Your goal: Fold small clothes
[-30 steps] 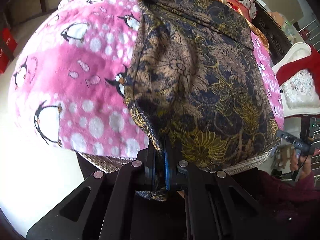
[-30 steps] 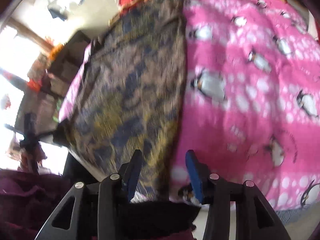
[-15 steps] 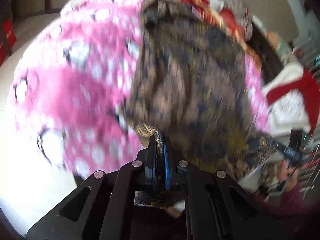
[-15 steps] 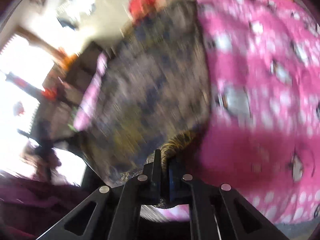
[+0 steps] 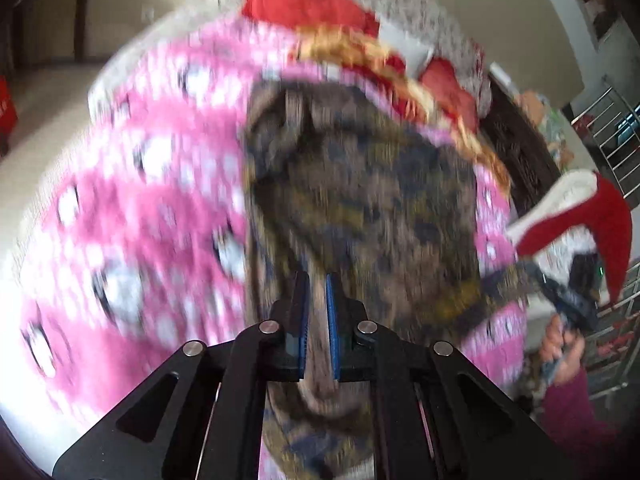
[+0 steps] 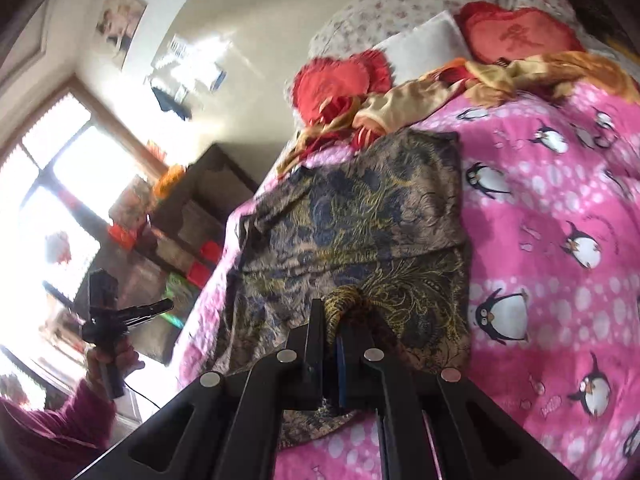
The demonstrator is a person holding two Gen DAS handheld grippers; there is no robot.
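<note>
A small brown, gold and navy floral garment [image 6: 360, 232] lies on a pink penguin blanket [image 6: 560, 280]. My right gripper [image 6: 329, 320] is shut on a bunched near edge of the garment and lifts it above the blanket. In the blurred left wrist view the garment [image 5: 360, 208] fills the middle. My left gripper [image 5: 315, 284] is shut on its near hem, with cloth between the blue pads [image 5: 331, 320]. The other gripper shows far right in the left wrist view [image 5: 572, 304] and far left in the right wrist view [image 6: 108, 316].
Red heart cushions [image 6: 340, 80] and orange-gold crumpled cloth [image 6: 520, 72] lie at the bed's far end. A dark wooden cabinet [image 6: 192, 216] stands beside the bed under a bright window [image 6: 60, 168]. A red and white item [image 5: 580, 208] sits to the right in the left wrist view.
My right gripper went from open over the garment to shut on its edge. Both grippers have pulled back and up with the cloth, and more of the bed's far end shows.
</note>
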